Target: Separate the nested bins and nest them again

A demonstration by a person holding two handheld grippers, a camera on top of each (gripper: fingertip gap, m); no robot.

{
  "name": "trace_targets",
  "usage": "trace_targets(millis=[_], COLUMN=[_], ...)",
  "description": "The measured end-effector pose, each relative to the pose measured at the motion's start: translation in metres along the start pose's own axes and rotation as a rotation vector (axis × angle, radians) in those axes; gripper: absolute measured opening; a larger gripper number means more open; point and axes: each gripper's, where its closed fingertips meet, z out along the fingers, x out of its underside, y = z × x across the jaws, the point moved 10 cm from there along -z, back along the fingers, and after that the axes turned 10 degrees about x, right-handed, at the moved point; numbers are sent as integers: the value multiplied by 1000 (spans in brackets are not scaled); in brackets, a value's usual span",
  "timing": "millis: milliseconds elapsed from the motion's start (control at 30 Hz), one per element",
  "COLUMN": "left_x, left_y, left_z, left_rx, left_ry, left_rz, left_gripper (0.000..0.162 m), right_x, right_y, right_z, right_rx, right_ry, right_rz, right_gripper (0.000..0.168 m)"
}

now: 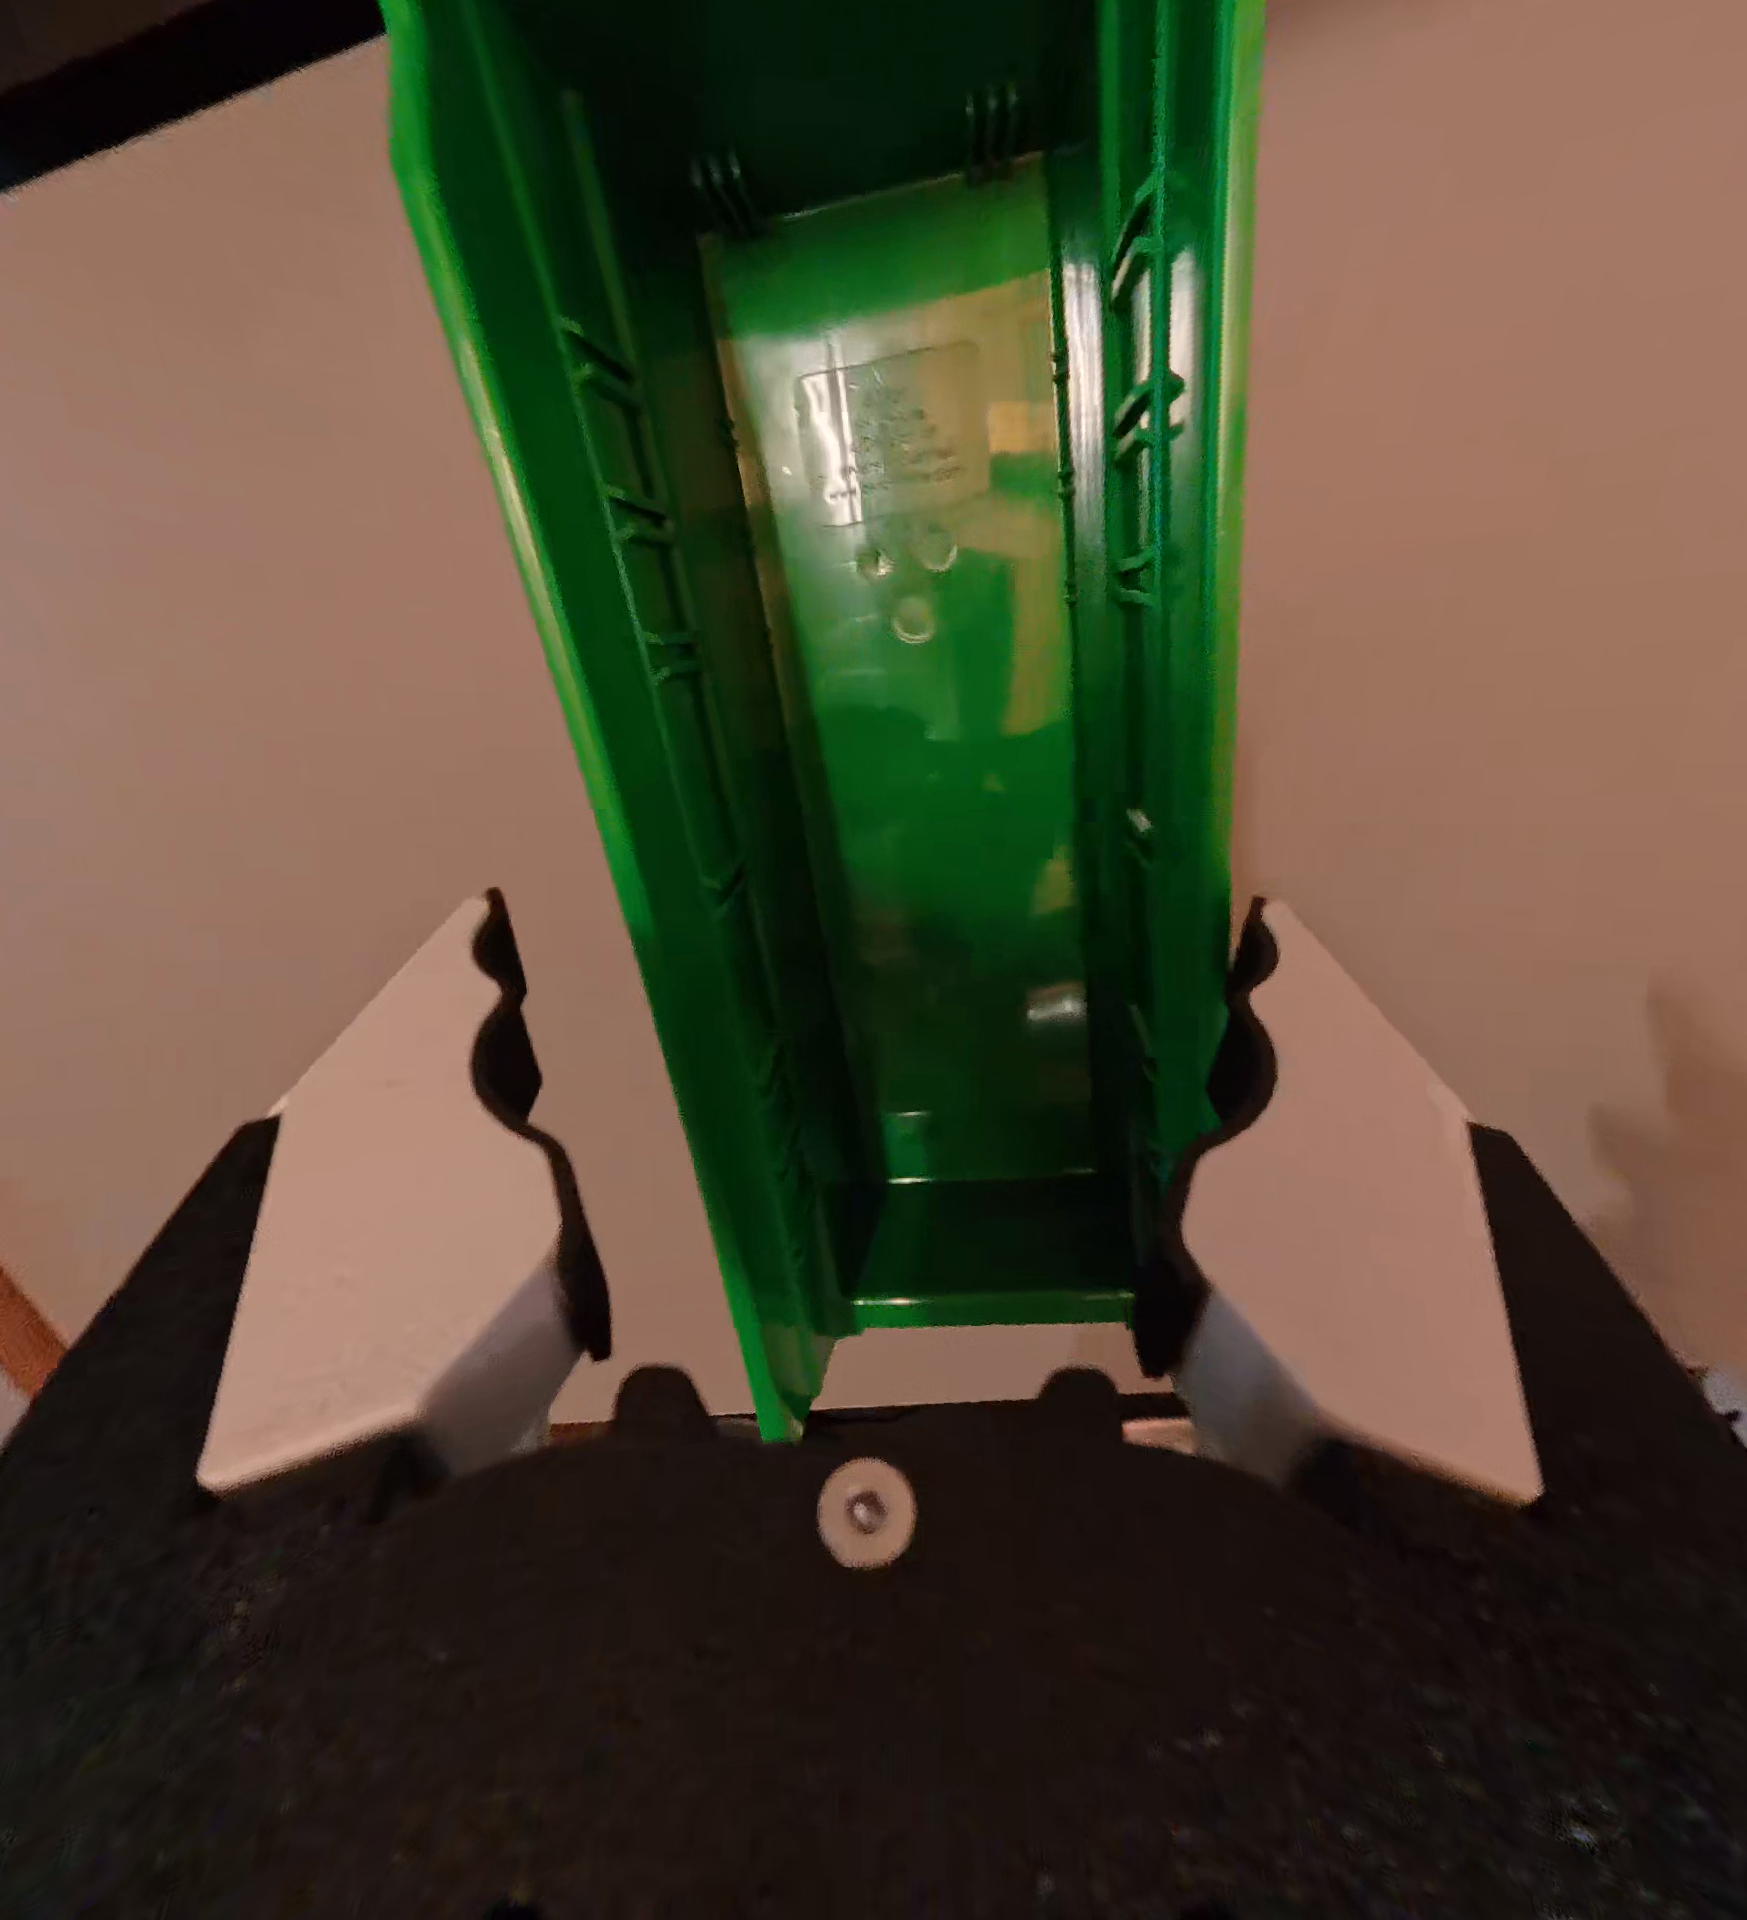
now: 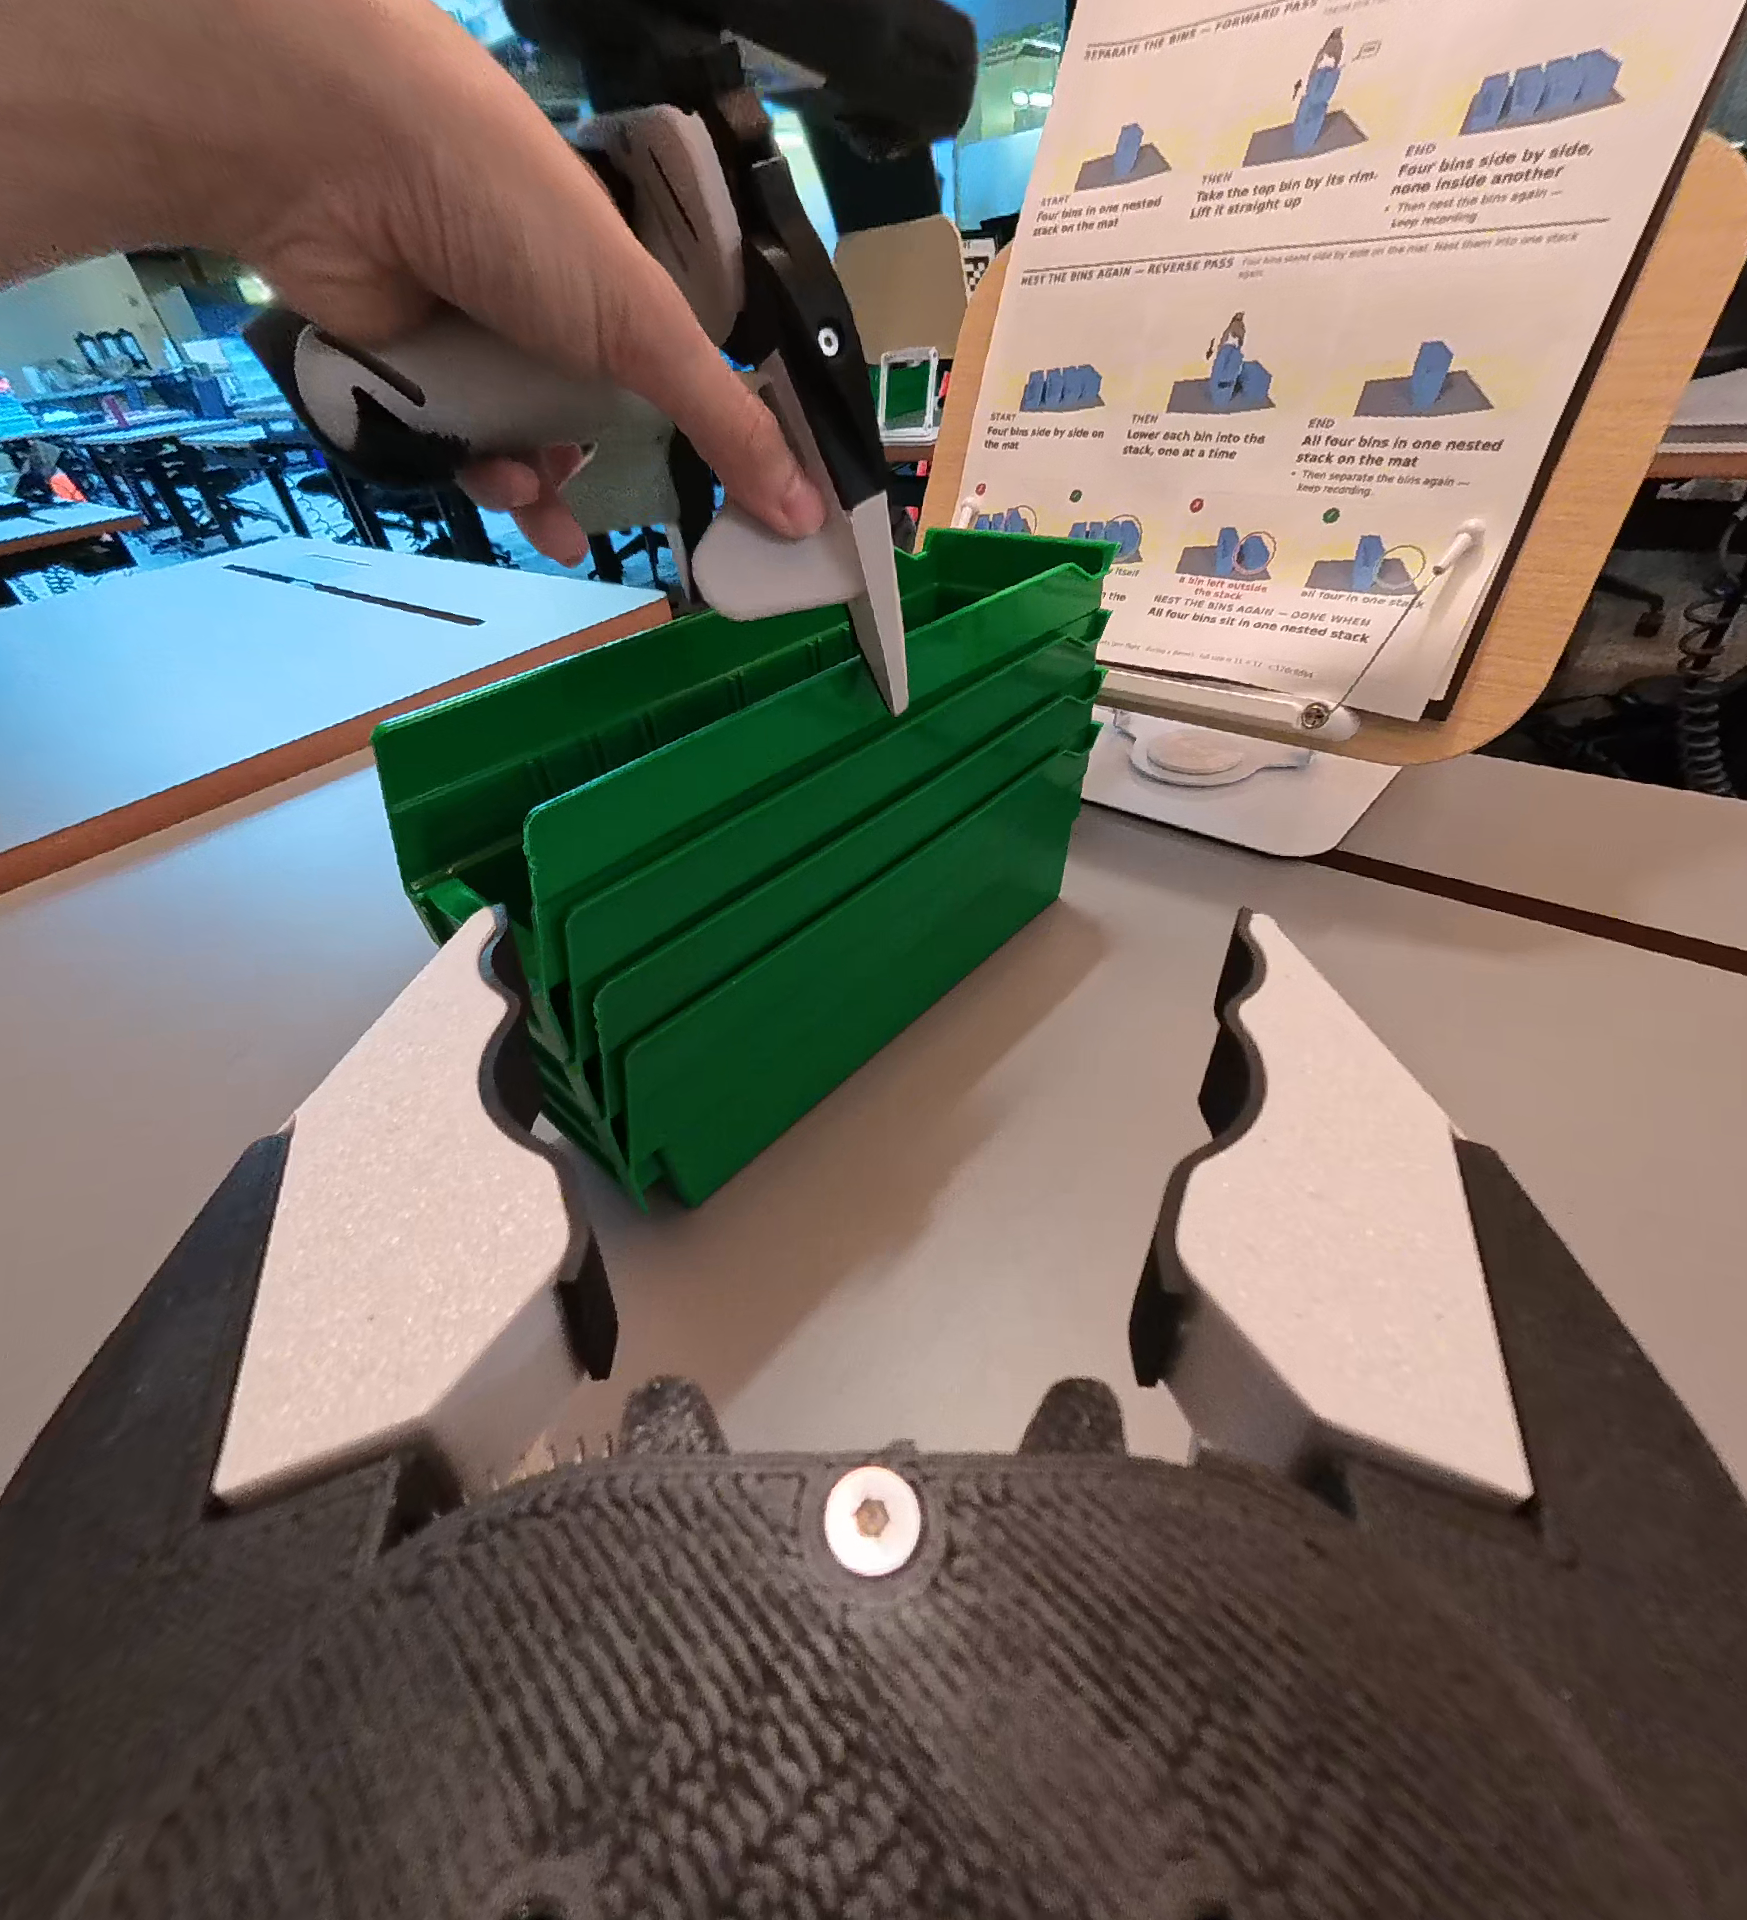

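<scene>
A stack of several nested green bins (image 2: 827,997) stands on the grey table (image 2: 1471,1039). A hand (image 2: 412,208) holds my left gripper (image 2: 796,644) pointing down over the top bin (image 2: 640,727). One of its fingers (image 2: 879,623) touches that bin's near rim. In the left wrist view I look down into the top bin (image 1: 910,727). My left gripper (image 1: 879,914) is open and straddles it, the right finger against the right wall and the left finger apart from the left wall. My right gripper (image 2: 874,925) is open and empty, just in front of the stack's near end.
An instruction sheet on a wooden stand (image 2: 1316,364) stands behind the stack to the right. A second table (image 2: 173,675) with a wooden edge lies at the left. A dark seam (image 2: 1627,935) crosses the table at the right.
</scene>
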Motion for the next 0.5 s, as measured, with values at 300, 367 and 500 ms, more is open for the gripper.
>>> trace_targets(millis=[300, 367, 500], left_x=[-1, -2, -4], left_y=[-3, -2, -1], left_z=[1, 1, 0], left_rx=[72, 70, 77], left_ry=[46, 72, 98], left_rz=[-16, -18, -27], left_gripper=[95, 92, 91], right_x=[1, 2, 2], right_y=[0, -1, -2], right_z=[1, 2, 3], right_rx=[-3, -3, 0], right_ry=[8, 13, 14], right_rz=[1, 3, 4], right_gripper=[129, 129, 128])
